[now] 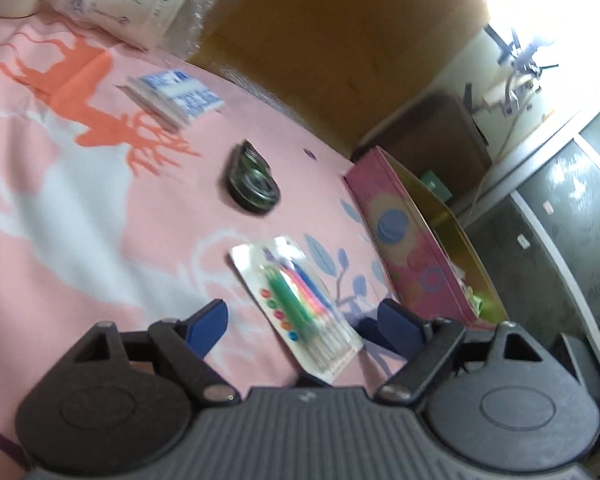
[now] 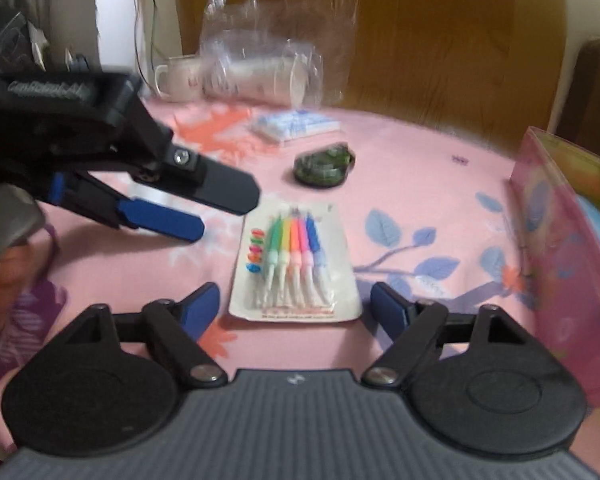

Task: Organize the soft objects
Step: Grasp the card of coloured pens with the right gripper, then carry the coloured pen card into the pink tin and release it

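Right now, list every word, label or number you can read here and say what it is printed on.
None reads clearly.
Raised lettering on the black body of the left tongs: blurred.
Blue print on the white flat packet: blurred.
Small line on the white card of coloured pens: too small.
Marks on the white ceramic mug: blurred.

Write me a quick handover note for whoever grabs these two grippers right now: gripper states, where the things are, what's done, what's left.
Left gripper: open, holding nothing, hovering over the pink cloth just left of the pen pack.
Right gripper: open, empty, its jaws either side of the near end of the pen pack without touching it.
Things: the pen pack lies flat mid-cloth; behind it a dark green bundle, then a blue-and-white packet. A clear plastic bag and a mug sit at the far edge. A pink box stands open on the right.
Done: nothing visibly sorted.
Left: all loose items, presumably into the box.
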Available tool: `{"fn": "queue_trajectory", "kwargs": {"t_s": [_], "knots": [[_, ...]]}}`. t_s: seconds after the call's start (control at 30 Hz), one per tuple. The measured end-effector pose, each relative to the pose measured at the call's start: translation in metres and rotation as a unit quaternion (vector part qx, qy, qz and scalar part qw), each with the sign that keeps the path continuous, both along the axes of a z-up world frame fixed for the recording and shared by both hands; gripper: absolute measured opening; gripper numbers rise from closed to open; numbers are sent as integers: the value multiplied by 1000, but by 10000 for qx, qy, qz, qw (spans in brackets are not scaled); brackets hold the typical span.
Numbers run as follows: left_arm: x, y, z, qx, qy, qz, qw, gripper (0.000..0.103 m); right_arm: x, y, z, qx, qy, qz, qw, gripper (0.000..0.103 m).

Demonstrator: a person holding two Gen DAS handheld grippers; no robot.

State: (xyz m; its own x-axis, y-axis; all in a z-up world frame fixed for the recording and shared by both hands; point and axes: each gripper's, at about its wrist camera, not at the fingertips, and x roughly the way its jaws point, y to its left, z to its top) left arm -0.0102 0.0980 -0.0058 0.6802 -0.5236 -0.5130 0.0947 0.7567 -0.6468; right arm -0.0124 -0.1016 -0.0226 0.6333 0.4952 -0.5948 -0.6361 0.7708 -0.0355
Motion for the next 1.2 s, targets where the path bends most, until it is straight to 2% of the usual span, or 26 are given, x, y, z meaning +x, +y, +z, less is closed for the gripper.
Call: {"fn": "queue_trajectory", "kwargs": {"t_s": [0.1,0.23,0.27,0.3,0.37,0.4,0.47,0.57,0.7,0.8,0.9,1.03,1.07,1.1,1.13,1.2], "knots": [[-4,-2,1,23,10,-10,10000,86,1,-2,1,179,57,-29,9998,70],[-3,-5,0,-49,35,-5,10000,86,-6,-20,3,880,401,-166,9952,69],[-2,-8,0,-14,24,-23,10000,82,-9,-24,3,1033,471,-190,9934,69],[0,-12,1,22,12,-53,10000,66,-12,-26,3,1132,483,-222,9921,69],[3,-21,-1,-100,87,-272,9995,48,-20,-29,6,1206,337,-256,9918,69],[5,-27,-1,-175,123,-372,9991,43,-24,-29,9,1170,174,-274,9926,69],[7,-37,6,-139,39,-506,9986,40,-32,-29,18,1028,-262,-318,9938,69],[13,-57,31,-69,-301,-713,9970,40,-38,-37,36,983,-850,-492,9903,69],[37,-97,64,-65,-619,-1158,9913,40,-36,-65,58,868,-1585,-936,9791,70],[59,-145,77,206,-737,-1498,9858,41,-27,-93,66,694,-1877,-1401,9697,70],[82,-197,80,409,-713,-1759,9810,42,-11,-125,67,513,-1957,-1835,9620,70],[109,-255,73,804,-627,-1827,9779,46,20,-165,63,431,-1704,-2283,9576,70],[114,-263,71,916,-622,-1793,9776,53,33,-174,62,363,-1656,-2428,9551,71],[120,-273,69,1087,-599,-1693,9777,65,44,-183,60,265,-1630,-2537,9531,72],[125,-278,68,1245,-577,-1545,9784,68,57,-188,58,133,-1583,-2608,9522,72],[130,-280,67,1439,-588,-1282,9795,70,78,-198,56,-103,-1468,-2741,9504,72]]}}
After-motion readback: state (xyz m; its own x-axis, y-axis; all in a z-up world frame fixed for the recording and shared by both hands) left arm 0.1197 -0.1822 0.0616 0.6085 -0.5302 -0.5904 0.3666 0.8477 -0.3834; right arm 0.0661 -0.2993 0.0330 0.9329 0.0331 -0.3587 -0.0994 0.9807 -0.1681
